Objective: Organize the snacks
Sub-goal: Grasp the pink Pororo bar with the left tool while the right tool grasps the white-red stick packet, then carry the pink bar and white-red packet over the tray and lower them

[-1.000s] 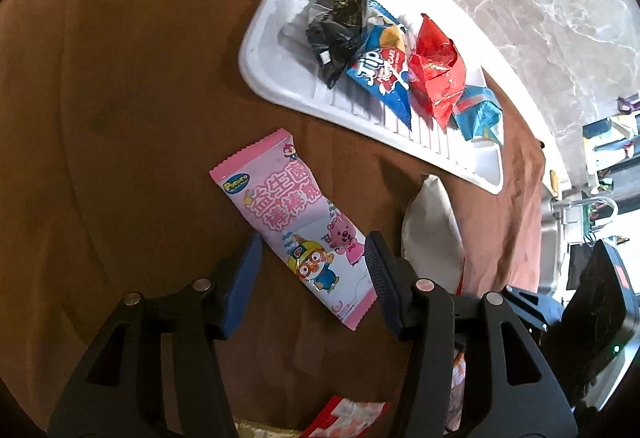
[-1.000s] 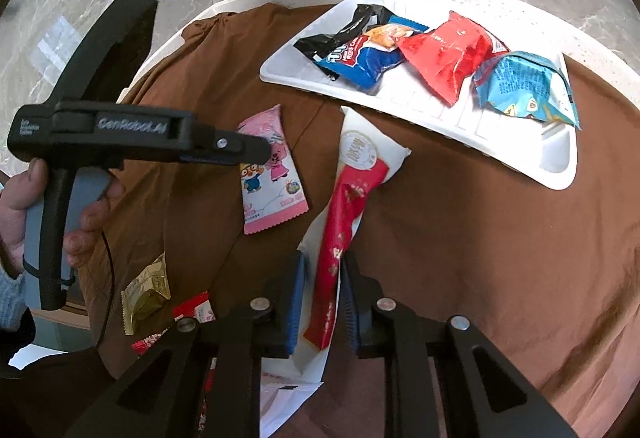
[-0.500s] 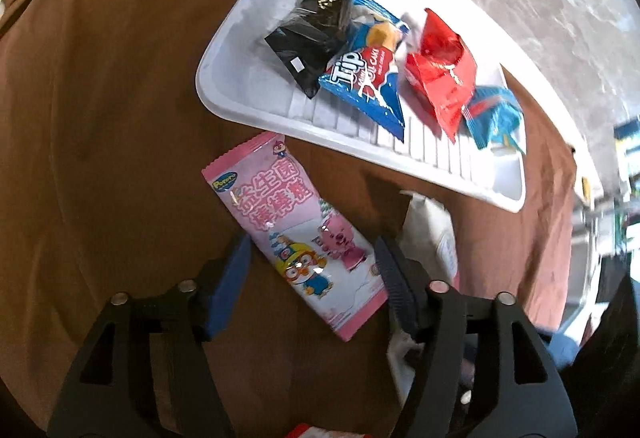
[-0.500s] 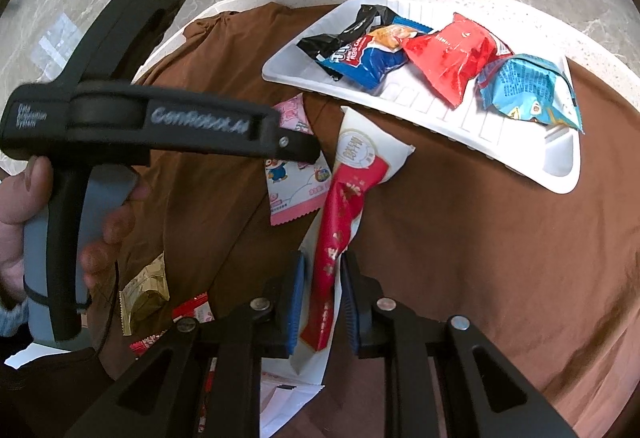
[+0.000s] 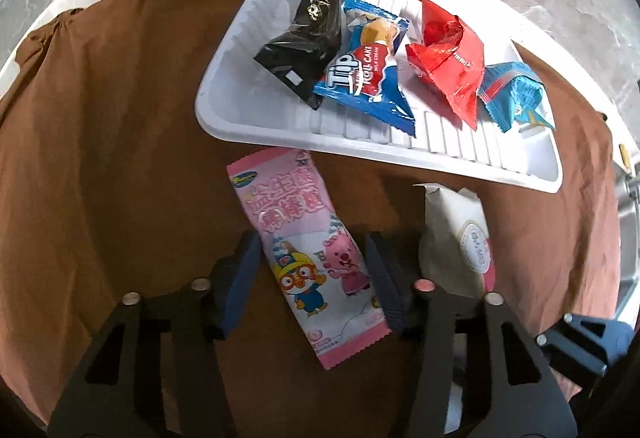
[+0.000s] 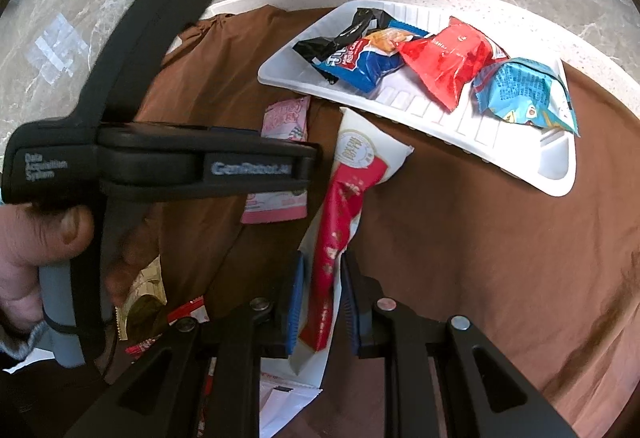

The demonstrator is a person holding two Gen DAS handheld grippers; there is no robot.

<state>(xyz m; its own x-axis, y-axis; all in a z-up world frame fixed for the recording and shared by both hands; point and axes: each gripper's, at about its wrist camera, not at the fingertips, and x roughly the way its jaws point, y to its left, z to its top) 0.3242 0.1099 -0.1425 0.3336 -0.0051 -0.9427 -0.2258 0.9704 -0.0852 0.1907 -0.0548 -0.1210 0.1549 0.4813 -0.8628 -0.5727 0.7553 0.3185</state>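
Observation:
A pink cartoon snack packet lies on the brown cloth just in front of the white tray. My left gripper is open, one finger on each side of the packet's lower half. My right gripper is shut on a long red and white snack packet, which points toward the tray. That packet also shows in the left wrist view. The pink packet is partly hidden behind the left gripper's body in the right wrist view.
The tray holds a black packet, a blue roll cake packet, a red packet and a light blue packet. A gold packet and a red wrapper lie near the cloth's front left edge. A hand grips the left handle.
My left gripper has moved forward and down around the pink packet, nearer the tray. My right gripper has stayed shut on the red and white packet and edged slightly toward the tray.

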